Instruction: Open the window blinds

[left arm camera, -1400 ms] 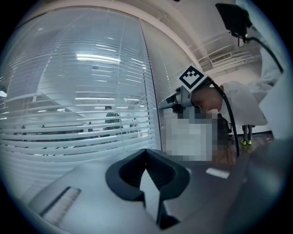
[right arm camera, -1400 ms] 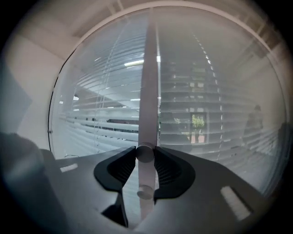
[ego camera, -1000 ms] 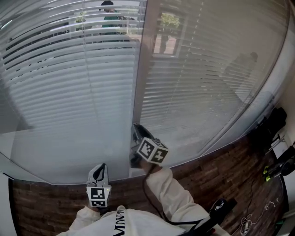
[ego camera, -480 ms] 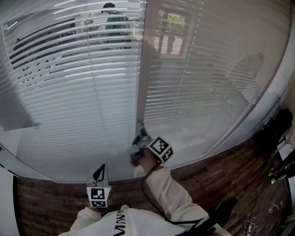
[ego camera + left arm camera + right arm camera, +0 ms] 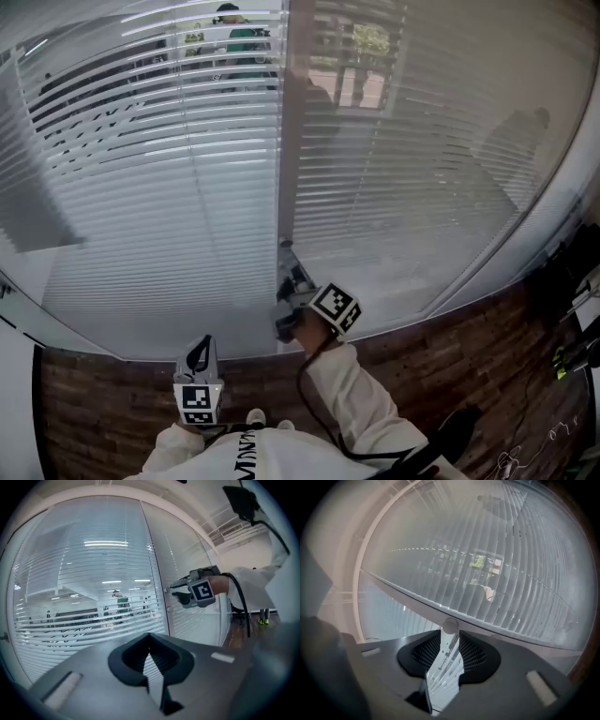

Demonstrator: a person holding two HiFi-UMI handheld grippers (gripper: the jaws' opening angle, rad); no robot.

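Head view: right gripper (image 5: 287, 253) (jaws just closing) pinches white knob (image 5: 450, 626); left gripper (image 5: 203, 344) jaws together.

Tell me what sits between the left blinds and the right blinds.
A vertical frame post separates left blinds from right blinds, clearest in the head view.

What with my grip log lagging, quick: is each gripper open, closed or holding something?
Left gripper: closed, empty.
Right gripper: jaws just closed further, gripping the knob.
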